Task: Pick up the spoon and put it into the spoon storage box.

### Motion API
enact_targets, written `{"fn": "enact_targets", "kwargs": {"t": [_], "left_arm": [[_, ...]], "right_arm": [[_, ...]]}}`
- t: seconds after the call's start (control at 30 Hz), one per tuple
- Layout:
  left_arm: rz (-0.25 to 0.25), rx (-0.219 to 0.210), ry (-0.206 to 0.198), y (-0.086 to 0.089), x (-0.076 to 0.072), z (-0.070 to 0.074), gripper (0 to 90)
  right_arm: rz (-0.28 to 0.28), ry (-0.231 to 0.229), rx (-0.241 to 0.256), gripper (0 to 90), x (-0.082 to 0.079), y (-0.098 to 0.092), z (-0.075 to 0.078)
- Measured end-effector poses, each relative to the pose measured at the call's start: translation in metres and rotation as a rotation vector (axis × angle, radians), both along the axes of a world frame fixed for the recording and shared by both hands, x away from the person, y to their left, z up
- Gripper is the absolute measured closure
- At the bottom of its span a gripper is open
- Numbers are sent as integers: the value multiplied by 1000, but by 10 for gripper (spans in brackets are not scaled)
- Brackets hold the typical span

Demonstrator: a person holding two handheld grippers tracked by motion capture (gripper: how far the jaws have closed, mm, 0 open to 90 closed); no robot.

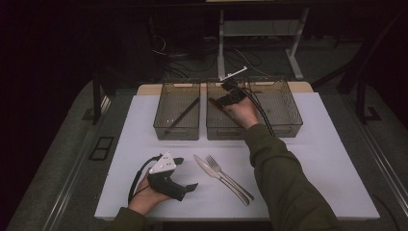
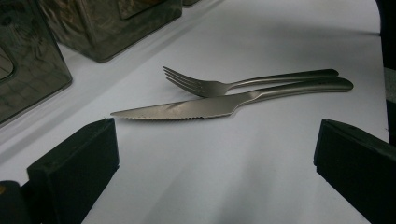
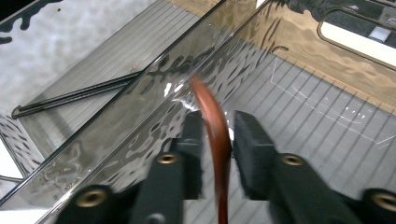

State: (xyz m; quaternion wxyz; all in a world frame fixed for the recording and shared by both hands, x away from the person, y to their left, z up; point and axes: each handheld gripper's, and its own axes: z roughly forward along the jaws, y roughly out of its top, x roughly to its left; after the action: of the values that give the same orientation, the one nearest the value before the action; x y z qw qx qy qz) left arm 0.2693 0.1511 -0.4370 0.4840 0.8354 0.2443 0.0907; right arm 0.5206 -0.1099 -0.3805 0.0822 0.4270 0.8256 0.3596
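On white table cover (image 1: 308,159), knife (image 1: 208,168), fork (image 1: 226,174), three bins (image 1: 177,117), dark room

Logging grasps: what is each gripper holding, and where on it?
Right gripper pinches a brown spoon-like utensil along its handle, over the middle bin. Left gripper is open, holding nothing.

White desk (image 1: 327,159), smoky ribbed bins (image 1: 176,131), silver fork (image 2: 224,85) and knife (image 2: 187,110), reddish-brown spoon (image 3: 214,123), black tongs (image 3: 217,140).
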Motion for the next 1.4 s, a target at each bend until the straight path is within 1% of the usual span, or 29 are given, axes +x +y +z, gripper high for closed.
{"fn": "enact_targets", "kwargs": {"t": [0.1, 0.17, 0.23, 0.27, 0.37, 0.47, 0.57, 0.67, 0.73, 0.8, 0.9, 1.0, 1.13, 1.33, 1.37, 1.4], "left_arm": [[0, 1, -1, 0, 0, 0, 0], [-1, 4, -2, 0, 0, 0, 0], [-3, 5, -6, -1, 0, 0, 0], [-3, 6, -8, 0, 0, 0, 0], [1, 5, -1, 0, 0, 0, 0], [1, 7, -2, 0, 0, -1, 0], [1, 10, -4, 1, 0, 0, 0], [-2, 21, -7, 2, 0, 0, 0], [0, 19, -6, 1, 0, -1, 0], [2, 17, -5, 1, 0, -1, 0], [5, 15, -3, 1, 0, -2, 0], [7, 17, 2, 1, 0, -2, 0], [10, 18, 3, 1, 1, -2, 0], [10, 20, 2, 0, 1, -3, 0], [10, 19, 3, 0, 1, -3, 0], [9, 21, 3, 0, 1, -3, 0]], "right_arm": [[-5, -14, -2, 612, -2, -1, 3], [-11, -21, 1, 585, -3, -3, 7], [-3, -25, 20, 553, -5, -6, 10], [-4, -30, 22, 542, -6, -7, 12], [5, -40, 37, 506, -11, -12, 17], [20, -48, 64, 470, -17, -19, 22], [49, -74, 87, 456, -25, -26, 28], [63, -83, 109, 437, -34, -35, 33], [69, -88, 122, 429, -40, -41, 36], [79, -105, 121, 418, -46, -47, 38], [103, -112, 121, 401, -55, -54, 40], [124, -118, 116, 391, -64, -60, 40], [136, -127, 120, 386, -77, -69, 37], [145, -153, 148, 384, -98, -84, 34], [150, -163, 146, 383, -102, -87, 34], [150, -162, 148, 384, -105, -89, 33]]}}
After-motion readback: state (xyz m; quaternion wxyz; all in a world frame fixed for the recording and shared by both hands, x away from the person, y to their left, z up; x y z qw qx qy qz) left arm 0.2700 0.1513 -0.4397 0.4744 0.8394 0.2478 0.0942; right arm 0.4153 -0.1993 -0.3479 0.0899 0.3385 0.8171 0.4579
